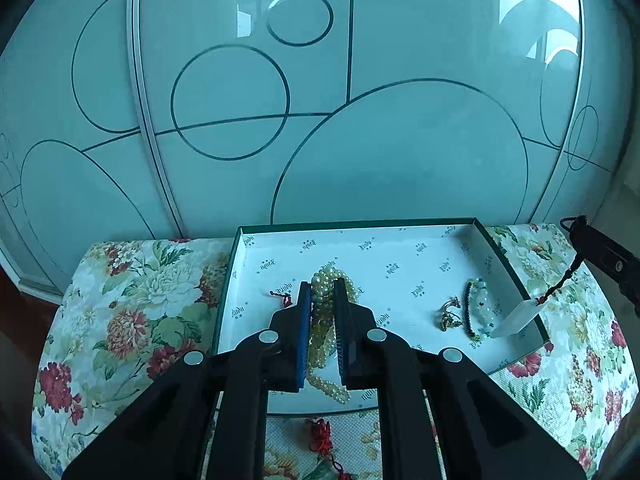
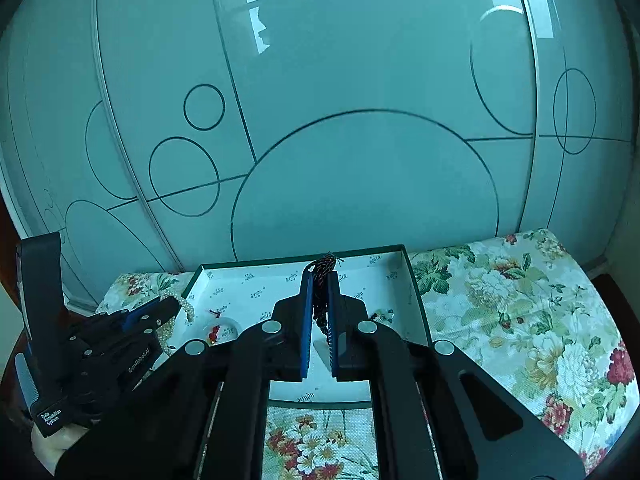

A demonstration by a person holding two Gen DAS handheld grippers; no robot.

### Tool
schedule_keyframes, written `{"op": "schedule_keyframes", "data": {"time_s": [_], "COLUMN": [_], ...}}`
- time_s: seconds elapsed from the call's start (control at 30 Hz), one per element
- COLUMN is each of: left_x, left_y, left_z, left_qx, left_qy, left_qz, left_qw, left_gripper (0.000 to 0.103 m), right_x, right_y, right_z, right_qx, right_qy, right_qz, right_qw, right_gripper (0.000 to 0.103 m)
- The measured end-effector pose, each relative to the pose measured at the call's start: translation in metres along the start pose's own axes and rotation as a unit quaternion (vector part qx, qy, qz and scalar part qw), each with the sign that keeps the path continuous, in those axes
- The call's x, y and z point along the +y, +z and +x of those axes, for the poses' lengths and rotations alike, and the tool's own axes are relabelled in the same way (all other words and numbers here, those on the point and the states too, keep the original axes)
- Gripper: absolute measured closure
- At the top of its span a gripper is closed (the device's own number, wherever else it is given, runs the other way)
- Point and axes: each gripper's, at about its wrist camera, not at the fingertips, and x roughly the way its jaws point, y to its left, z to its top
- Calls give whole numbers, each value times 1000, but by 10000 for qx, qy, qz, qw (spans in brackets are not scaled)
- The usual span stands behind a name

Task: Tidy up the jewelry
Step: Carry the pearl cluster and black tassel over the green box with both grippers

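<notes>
Pearl necklace [image 1: 326, 320] hangs clamped in the left gripper [image 1: 323, 292], corded pendant [image 1: 516, 320] in the right gripper [image 2: 319, 292], both over the box [image 1: 400, 240] for sorting.

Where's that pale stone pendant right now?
In the left wrist view, the pendant dangles on a cord from the right tool, above the box's right edge.

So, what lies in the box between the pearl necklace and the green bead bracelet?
Only a small gold ornament, beside the bracelet, seen in the left wrist view.
</notes>
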Motion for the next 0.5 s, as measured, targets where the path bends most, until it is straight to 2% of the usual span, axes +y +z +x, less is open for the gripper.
{"op": "schedule_keyframes", "data": {"time_s": [0.3,0.5], "left_x": [2,4], "left_y": [-8,-8], "left_z": [58,86], "left_qx": [387,667], "left_qy": [182,162], "left_qz": [24,3], "left_qw": [9991,9976], "left_gripper": [92,89], "right_x": [-13,-23], "right_y": [-12,-10], "right_z": [57,93], "right_qx": [440,743], "right_qy": [-155,-233], "right_qz": [118,235], "right_qw": [9988,9967], "right_gripper": [96,95]}}
